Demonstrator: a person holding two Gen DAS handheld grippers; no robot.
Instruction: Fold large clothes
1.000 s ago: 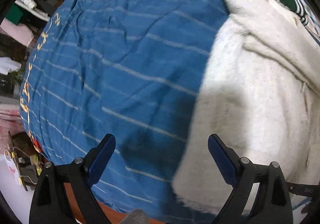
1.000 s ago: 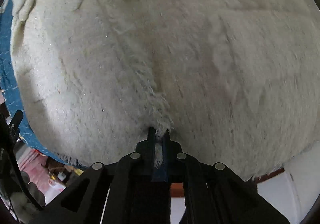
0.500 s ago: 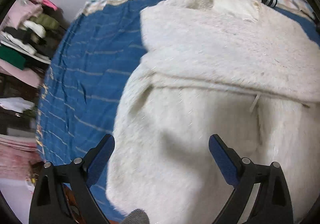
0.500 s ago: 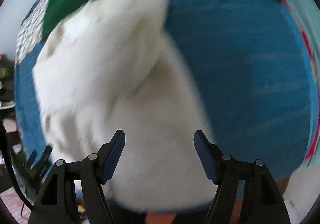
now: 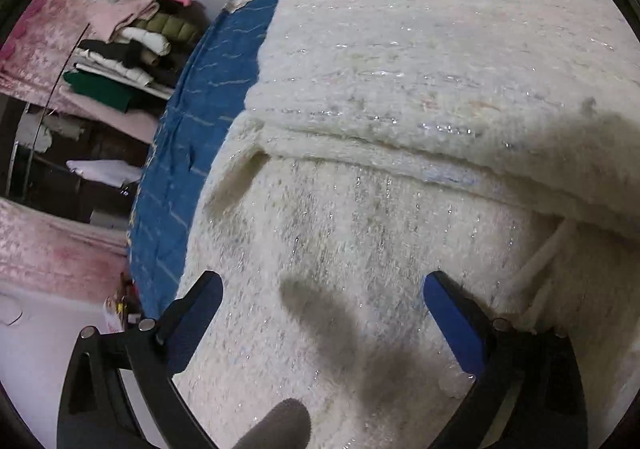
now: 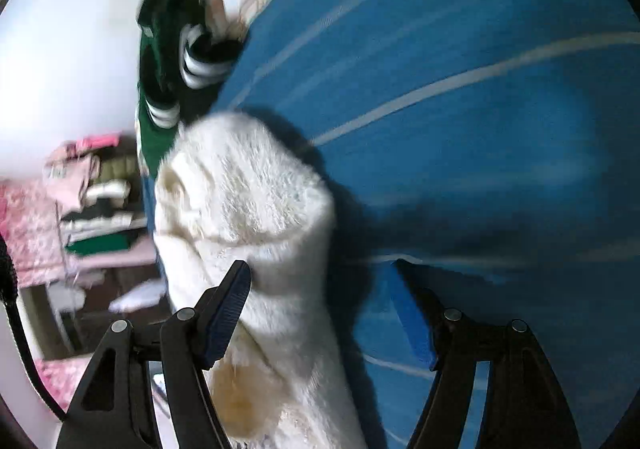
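Lying across the blue striped bedspread (image 6: 460, 49) was one cream fuzzy garment (image 5: 400, 89), one part folded over it. One green striped garment (image 6: 160, 61) sat by the bed's far edge. The left gripper (image 5: 323, 303) gaped wide above the fleece, having just opened further; the right gripper (image 6: 318, 299), just narrowed, stood apart, gripping nothing. Folded clothes (image 5: 132, 49) were stacked on shelves beyond the bed's left edge.

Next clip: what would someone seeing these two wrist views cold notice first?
The fluffy cream garment fills the left wrist view, one layer folded across it, with the open left gripper above it. In the right wrist view a cream sleeve runs up the blue striped bedcover, a green striped garment beyond.
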